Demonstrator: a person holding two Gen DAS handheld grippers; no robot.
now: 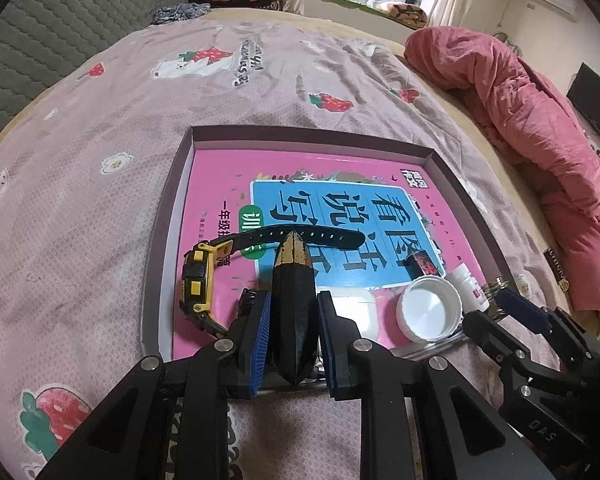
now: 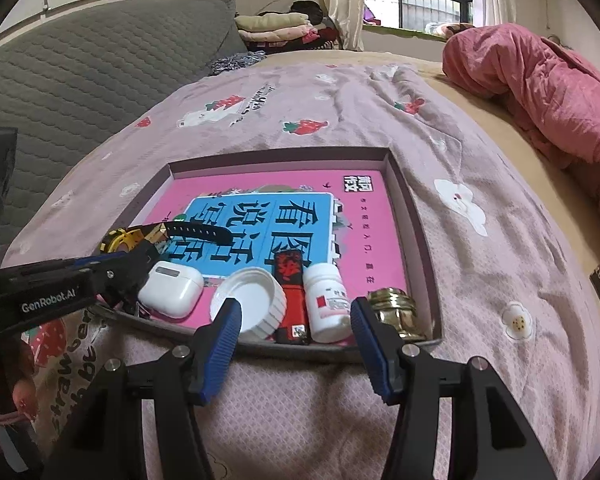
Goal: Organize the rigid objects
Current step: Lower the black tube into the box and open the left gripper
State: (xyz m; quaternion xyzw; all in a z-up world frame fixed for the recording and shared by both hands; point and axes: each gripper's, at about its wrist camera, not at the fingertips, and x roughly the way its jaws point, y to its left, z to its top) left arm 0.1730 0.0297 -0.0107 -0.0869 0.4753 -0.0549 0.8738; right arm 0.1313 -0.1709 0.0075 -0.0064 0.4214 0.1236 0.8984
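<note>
Left gripper [image 1: 292,312] clamped on a dark pointed oblong thing [image 1: 294,304] with a worn gold tip, blue fingers [image 1: 260,336] pressed flat against both its sides, held just over the near edge of the shallow tray [image 1: 172,216] on the bed [image 1: 80,152]. Right gripper [image 2: 296,332] holding nothing, fingers [image 2: 222,340] spread wide and hovering just short of the tray's near rim, touching no object. Inside the tray on a pink book cover [image 2: 364,232]: yellow-and-black watch [image 1: 198,280] at the left with its strap stretched across, white earbud case [image 2: 171,288], upturned white lid [image 2: 252,300], black-and-red lighter [image 2: 292,300], small white pill bottle [image 2: 326,300], and a gold-lidded jar [image 2: 396,312] in the near right corner.
</note>
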